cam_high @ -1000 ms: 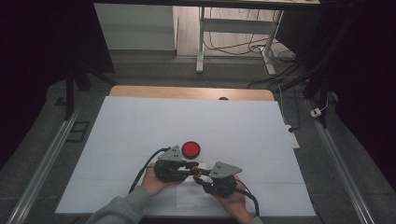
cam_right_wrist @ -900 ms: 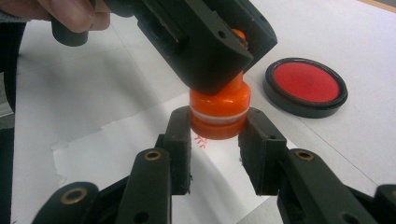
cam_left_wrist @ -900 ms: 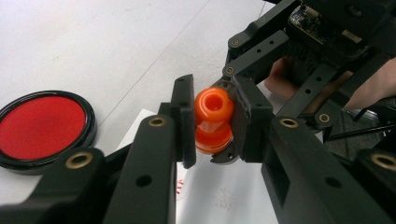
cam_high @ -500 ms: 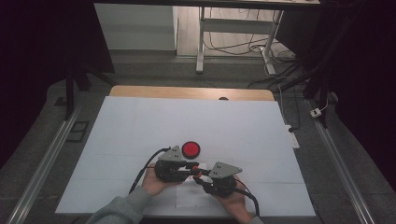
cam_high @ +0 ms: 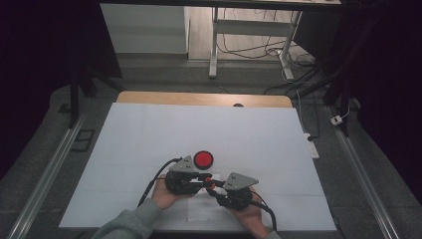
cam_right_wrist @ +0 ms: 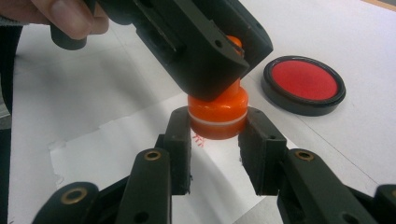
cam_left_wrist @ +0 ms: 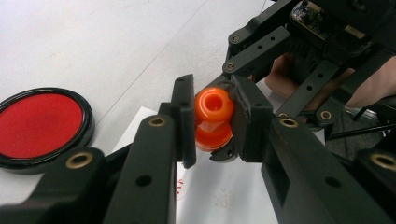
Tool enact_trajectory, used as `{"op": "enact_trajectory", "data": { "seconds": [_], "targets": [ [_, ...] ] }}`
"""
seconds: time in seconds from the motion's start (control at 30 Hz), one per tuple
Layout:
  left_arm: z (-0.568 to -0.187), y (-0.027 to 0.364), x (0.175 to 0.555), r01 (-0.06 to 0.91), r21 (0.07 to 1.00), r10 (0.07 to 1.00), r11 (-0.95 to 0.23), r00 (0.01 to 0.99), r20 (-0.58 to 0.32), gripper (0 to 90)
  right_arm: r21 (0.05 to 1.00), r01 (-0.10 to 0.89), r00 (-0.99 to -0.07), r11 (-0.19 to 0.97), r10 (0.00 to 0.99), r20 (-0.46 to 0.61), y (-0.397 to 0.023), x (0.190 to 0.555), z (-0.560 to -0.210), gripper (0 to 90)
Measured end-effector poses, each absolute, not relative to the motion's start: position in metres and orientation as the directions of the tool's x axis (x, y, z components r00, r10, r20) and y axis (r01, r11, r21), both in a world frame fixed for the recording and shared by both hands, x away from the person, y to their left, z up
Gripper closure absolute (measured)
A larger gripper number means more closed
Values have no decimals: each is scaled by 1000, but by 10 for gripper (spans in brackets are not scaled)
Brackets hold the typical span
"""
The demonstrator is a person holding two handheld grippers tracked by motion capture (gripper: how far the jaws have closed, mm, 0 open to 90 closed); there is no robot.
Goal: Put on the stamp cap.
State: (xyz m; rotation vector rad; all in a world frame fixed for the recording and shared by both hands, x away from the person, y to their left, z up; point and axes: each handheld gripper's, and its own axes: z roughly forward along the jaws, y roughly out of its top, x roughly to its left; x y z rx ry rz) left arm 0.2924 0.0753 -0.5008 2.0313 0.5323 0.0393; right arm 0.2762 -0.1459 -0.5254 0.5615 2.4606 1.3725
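An orange stamp (cam_left_wrist: pixel 213 119) with a round knob and a wider base (cam_right_wrist: pixel 217 116) is held between both grippers near the table's front edge (cam_high: pixel 210 181). My left gripper (cam_left_wrist: pixel 214 123) is shut on the knob, one pad on each side. My right gripper (cam_right_wrist: pixel 217 133) is shut on the base, lower down, from the opposite side. The stamp stands upright over a white paper slip (cam_right_wrist: pixel 116 144) that bears red marks. Whether its face touches the paper is hidden. A round red ink pad (cam_high: pixel 203 159) in a black case lies open just beyond the grippers.
A large white sheet (cam_high: pixel 149 134) covers the table, with a wooden edge (cam_high: pixel 199 98) at the far side. Metal rails run along both sides. The ink pad (cam_right_wrist: pixel 303 81) lies close to the stamp, at its far side.
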Motion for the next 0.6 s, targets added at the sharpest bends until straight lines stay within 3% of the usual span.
{"op": "enact_trajectory", "data": {
  "seconds": [0.6],
  "targets": [
    [-499, 76, 290, 333, 857, 383, -394, 907, -176, 725, 861, 213, -881, 462, 471, -35, -147, 275, -521, 646]
  ]
}}
